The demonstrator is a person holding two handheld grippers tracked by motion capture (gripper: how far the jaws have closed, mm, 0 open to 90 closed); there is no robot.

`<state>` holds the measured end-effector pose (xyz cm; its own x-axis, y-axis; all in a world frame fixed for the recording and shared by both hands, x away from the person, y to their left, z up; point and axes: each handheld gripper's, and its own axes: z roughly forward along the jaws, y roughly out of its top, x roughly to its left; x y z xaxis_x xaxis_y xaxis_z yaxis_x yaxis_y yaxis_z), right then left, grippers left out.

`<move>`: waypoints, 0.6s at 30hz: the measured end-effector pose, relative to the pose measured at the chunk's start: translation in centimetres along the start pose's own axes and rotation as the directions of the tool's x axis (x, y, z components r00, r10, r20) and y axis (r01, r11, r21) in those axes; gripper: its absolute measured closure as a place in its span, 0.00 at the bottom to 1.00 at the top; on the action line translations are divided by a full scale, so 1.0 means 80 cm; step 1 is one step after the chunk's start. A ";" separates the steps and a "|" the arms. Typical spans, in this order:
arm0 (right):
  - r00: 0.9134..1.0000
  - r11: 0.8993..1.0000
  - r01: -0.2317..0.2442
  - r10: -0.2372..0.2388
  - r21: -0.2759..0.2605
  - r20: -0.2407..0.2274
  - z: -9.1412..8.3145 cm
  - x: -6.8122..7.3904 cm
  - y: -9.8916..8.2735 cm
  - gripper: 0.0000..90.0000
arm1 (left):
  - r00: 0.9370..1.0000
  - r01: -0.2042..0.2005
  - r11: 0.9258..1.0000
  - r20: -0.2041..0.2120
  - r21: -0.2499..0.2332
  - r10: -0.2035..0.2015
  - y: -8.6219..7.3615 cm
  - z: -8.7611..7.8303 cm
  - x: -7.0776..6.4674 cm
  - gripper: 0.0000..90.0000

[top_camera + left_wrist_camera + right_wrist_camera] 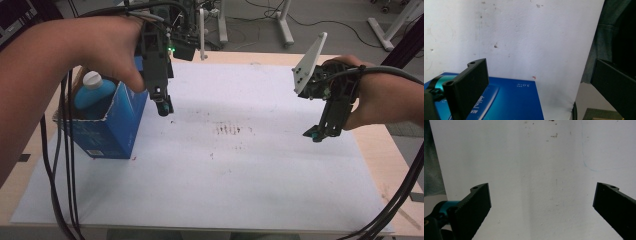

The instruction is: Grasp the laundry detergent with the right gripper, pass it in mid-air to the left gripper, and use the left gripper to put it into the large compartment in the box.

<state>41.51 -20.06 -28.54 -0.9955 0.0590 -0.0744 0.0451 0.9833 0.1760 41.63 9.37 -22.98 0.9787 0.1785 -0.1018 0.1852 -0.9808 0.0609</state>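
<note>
Currently both grippers hang wide-fingered and empty — lowering your left gripper [162, 102] carelessly could topple the blue box [112, 127] beside it.

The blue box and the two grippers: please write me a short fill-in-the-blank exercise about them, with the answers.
1. A bottle with a ____ cap stands inside the blue box.
2. The box is nearest to the ____ gripper.
3. The right gripper has its jaws ____ and holds nothing.
4. The table is covered by a ____ sheet.

Answers: white; left; open; white
</note>
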 end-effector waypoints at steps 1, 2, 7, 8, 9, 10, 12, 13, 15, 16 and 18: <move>1.000 1.000 0.000 0.000 0.000 0.000 0.000 0.000 0.000 0.01 | 1.000 0.000 1.000 0.000 0.000 0.000 0.000 0.000 0.000 0.02; 1.000 1.000 0.010 -0.010 0.015 -0.011 0.007 -0.006 0.000 0.01 | 1.000 -0.010 1.000 -0.001 0.003 0.010 0.004 0.005 0.004 0.02; 1.000 1.000 0.008 -0.007 0.023 -0.031 0.019 -0.010 0.000 0.01 | 1.000 -0.017 1.000 0.008 0.012 0.017 0.008 0.015 0.008 0.02; 0.999 1.000 0.012 -0.011 0.028 -0.030 0.022 -0.011 0.000 0.01 | 1.000 -0.017 1.000 0.009 0.012 0.017 0.009 0.016 0.008 0.02; 0.999 0.999 0.007 -0.006 0.031 -0.035 0.024 -0.011 0.000 0.01 | 1.000 -0.020 1.000 0.013 0.014 0.020 0.009 0.017 0.009 0.02; 0.999 0.999 0.011 -0.010 0.030 -0.037 0.026 -0.012 -0.001 0.01 | 1.000 -0.021 1.000 0.012 0.016 0.021 0.009 0.018 0.009 0.02; 0.999 0.999 0.010 -0.009 0.038 -0.040 0.029 -0.015 -0.002 0.01 | 1.000 -0.017 1.000 0.010 0.014 0.017 0.008 0.018 0.010 0.02; 0.999 0.999 0.000 0.001 0.037 -0.041 0.029 -0.015 -0.003 0.01 | 1.000 -0.017 1.000 0.009 0.008 0.017 0.008 0.017 0.010 0.02; 0.999 0.999 0.004 -0.002 0.034 -0.043 0.030 -0.018 -0.003 0.01 | 1.000 -0.016 1.000 0.012 0.005 0.016 0.008 0.016 0.011 0.02; 0.999 0.999 0.001 0.001 0.032 -0.042 0.030 -0.019 -0.004 0.01 | 1.000 -0.013 1.000 0.012 -0.001 0.013 0.008 0.015 0.010 0.02; 0.999 0.999 -0.005 0.007 0.037 -0.043 0.031 -0.020 -0.004 0.01 | 1.000 -0.013 1.000 0.012 0.000 0.013 0.007 0.014 0.010 0.02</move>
<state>43.27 -20.08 -30.90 -0.9978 0.0584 -0.0306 0.0535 0.9887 0.1402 42.40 8.83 -24.16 0.9798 0.1647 -0.1132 0.1724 -0.9831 0.0621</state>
